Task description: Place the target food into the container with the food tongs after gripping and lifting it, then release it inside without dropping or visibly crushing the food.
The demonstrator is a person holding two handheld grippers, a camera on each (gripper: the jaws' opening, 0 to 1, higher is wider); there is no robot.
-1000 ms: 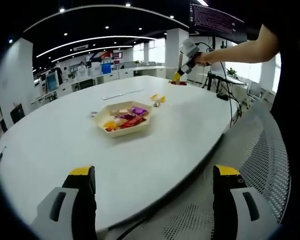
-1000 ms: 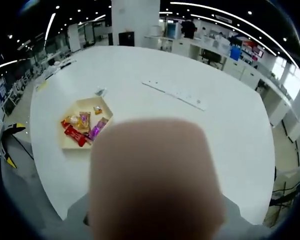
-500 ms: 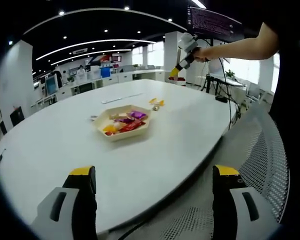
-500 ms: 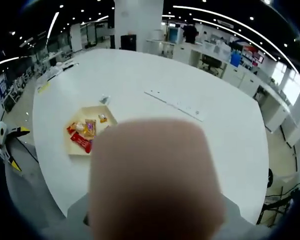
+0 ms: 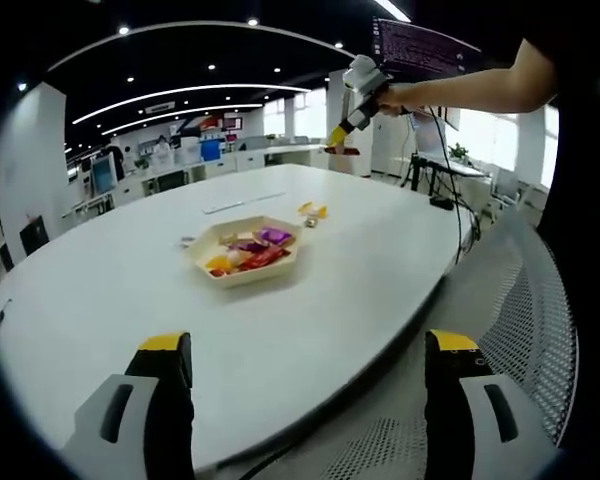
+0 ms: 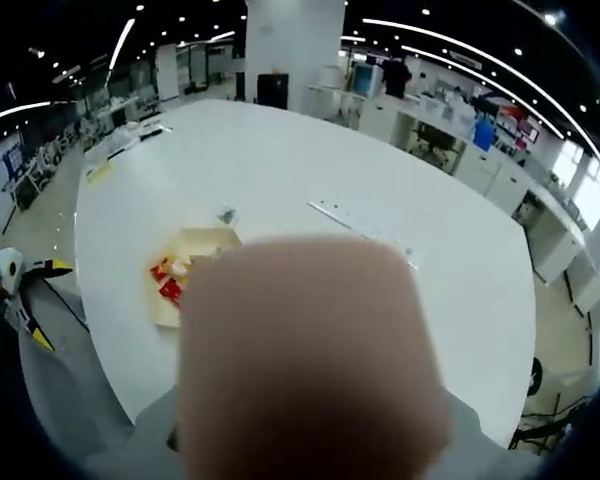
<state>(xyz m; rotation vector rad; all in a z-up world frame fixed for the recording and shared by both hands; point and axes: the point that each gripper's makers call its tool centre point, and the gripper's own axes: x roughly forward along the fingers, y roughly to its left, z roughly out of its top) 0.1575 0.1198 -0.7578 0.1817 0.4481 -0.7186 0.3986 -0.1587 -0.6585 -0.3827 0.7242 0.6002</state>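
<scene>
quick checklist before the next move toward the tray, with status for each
1. Left gripper open: ok, jaws wide apart, nothing between them.
2. Right gripper state: cannot tell; raised high above the table's far end, a small red thing at its tip.
3. Right gripper view clear: not ok, a blurred pinkish blob covers the middle.
4. Tray on the white table, upright: ok.
5. Snack packets inside the tray: ok.
6. Loose orange item beside tray: ok.

Tray (image 6: 195, 245) half hidden behind a blurred pinkish mass (image 6: 305, 360) at the right gripper.
</scene>
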